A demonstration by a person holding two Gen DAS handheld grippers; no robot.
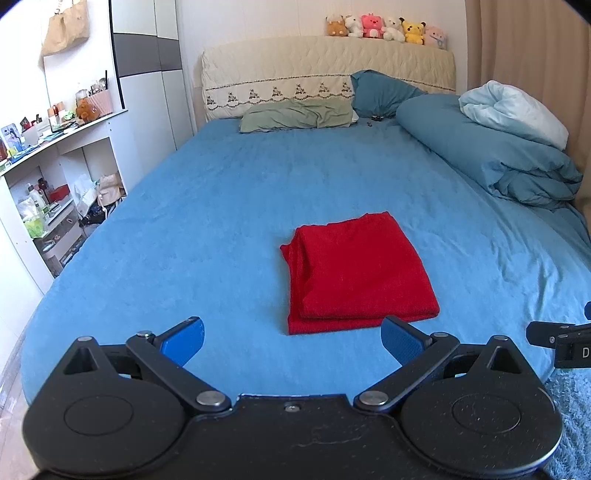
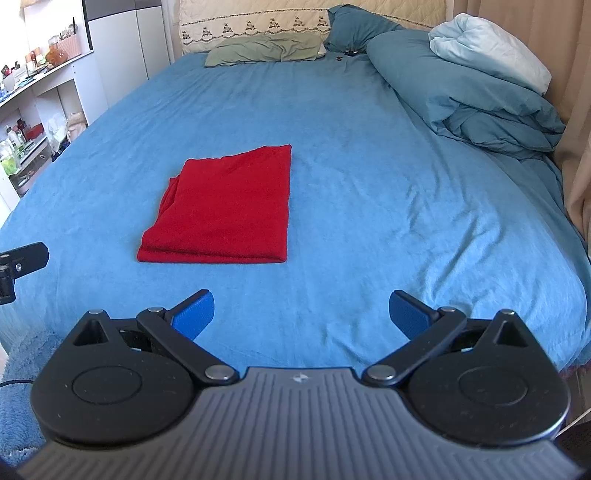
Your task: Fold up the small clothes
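Observation:
A red garment (image 1: 354,273) lies folded into a flat rectangle on the blue bed sheet (image 1: 207,206), with stacked layers showing along its near and left edges. It also shows in the right wrist view (image 2: 225,210). My left gripper (image 1: 291,338) is open and empty, held back above the near edge of the bed, just in front of the garment. My right gripper (image 2: 301,310) is open and empty, near the bed's front edge, to the right of the garment and apart from it.
A rolled blue duvet (image 1: 491,155) with a pale pillow (image 1: 513,110) lies along the right side. A green pillow (image 1: 295,116) and headboard (image 1: 325,74) with plush toys (image 1: 384,29) are at the far end. White shelves (image 1: 55,177) stand left. A fluffy blue rug (image 2: 22,391) lies below.

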